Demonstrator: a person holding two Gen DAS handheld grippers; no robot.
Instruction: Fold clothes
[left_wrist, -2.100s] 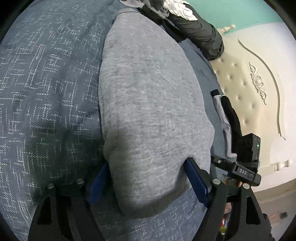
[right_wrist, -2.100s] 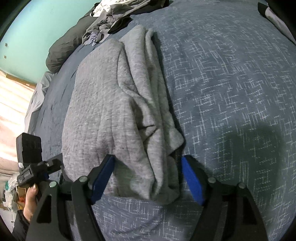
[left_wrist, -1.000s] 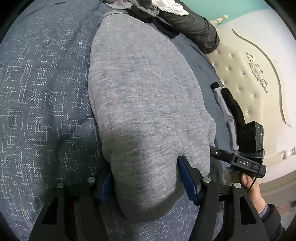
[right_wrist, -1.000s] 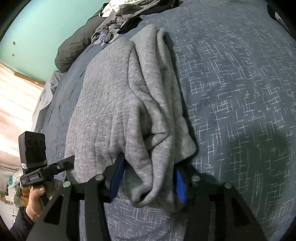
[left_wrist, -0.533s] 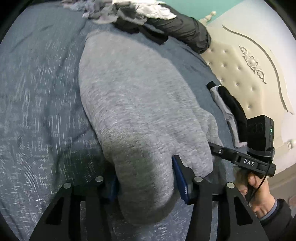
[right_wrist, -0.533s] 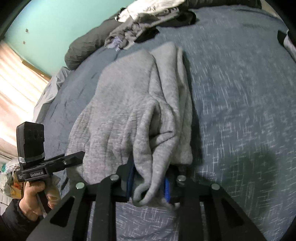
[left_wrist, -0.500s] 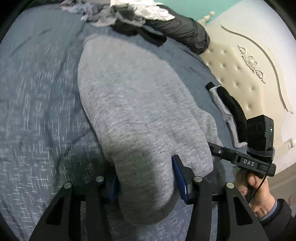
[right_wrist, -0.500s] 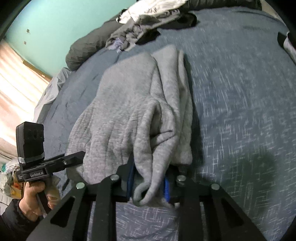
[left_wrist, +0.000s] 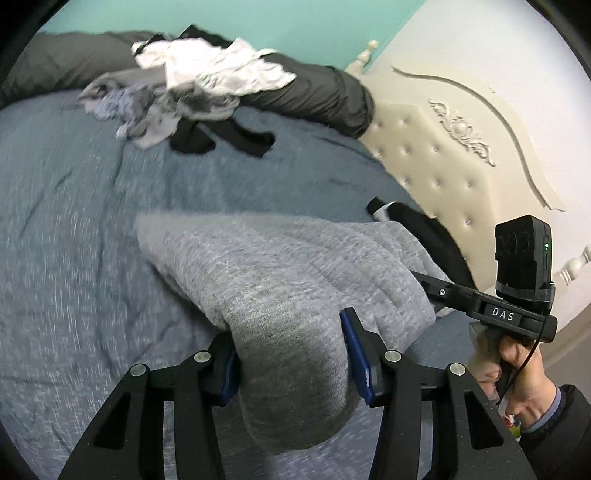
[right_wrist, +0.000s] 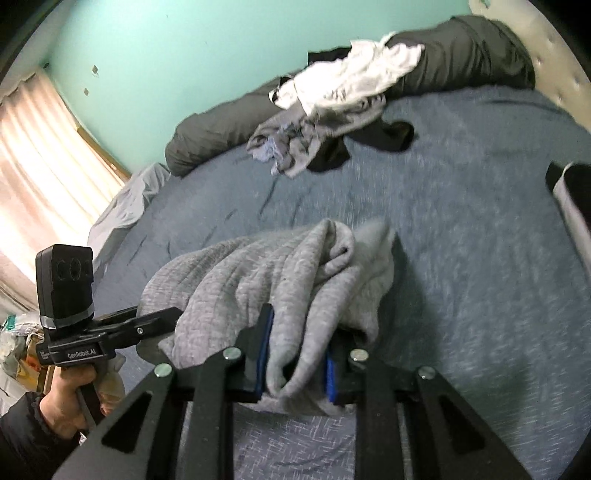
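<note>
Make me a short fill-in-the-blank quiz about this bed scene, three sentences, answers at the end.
1. Both tongs, left and right, grip the same ____ garment.
2. The bedspread is ____ in colour.
3. The wall behind the bed is painted ____.

Answers: grey; blue; green

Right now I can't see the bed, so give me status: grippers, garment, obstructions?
Left gripper and right gripper both clamped on grey sweatshirt, near end lifted. Unfolded clothes pile at far side, apart.

Bare blue bedspread (right_wrist: 461, 229) ahead, clothes pile (right_wrist: 332, 110) seemingly well beyond
</note>
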